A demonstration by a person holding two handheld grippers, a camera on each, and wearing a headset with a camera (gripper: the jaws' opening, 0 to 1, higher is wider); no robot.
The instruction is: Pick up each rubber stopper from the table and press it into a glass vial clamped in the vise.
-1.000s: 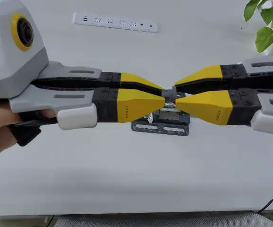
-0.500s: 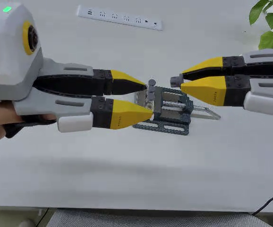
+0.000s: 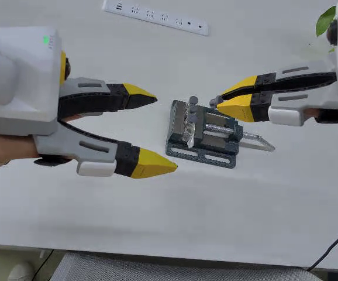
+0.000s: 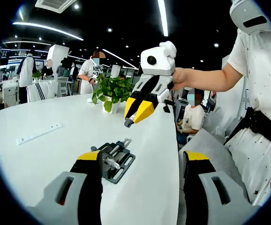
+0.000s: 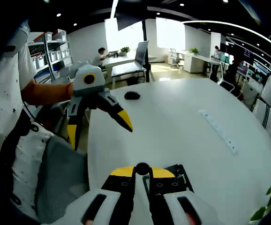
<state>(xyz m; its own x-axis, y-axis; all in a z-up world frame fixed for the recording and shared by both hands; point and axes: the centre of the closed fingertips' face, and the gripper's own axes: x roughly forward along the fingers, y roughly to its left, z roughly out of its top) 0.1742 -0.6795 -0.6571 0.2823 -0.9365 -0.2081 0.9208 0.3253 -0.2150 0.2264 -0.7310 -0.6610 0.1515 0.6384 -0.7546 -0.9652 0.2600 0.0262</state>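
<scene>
Working over a smooth matt white tabletop (image 3: pixel 157 222), with a long white plastic power strip (image 3: pixel 155 16) lying at the far edge. Judging the task partly done: seeing seated grey rubber stoppers (image 3: pixel 191 110), at least 2, capping clear glass vials (image 3: pixel 188 139) clamped in a row in the squat dark blue-grey metal vise (image 3: pixel 207 154). Pinching 1 more small round grey rubber stopper (image 3: pixel 214 102) between the tapered yellow tips of the right hand-held gripper (image 3: pixel 219 101), jaws closed on it, just beside the vise top. Holding the left hand-held gripper (image 3: pixel 165 132) spread wide and empty, near the vise. Reckoning that stopper's pressing-in as remaining.
</scene>
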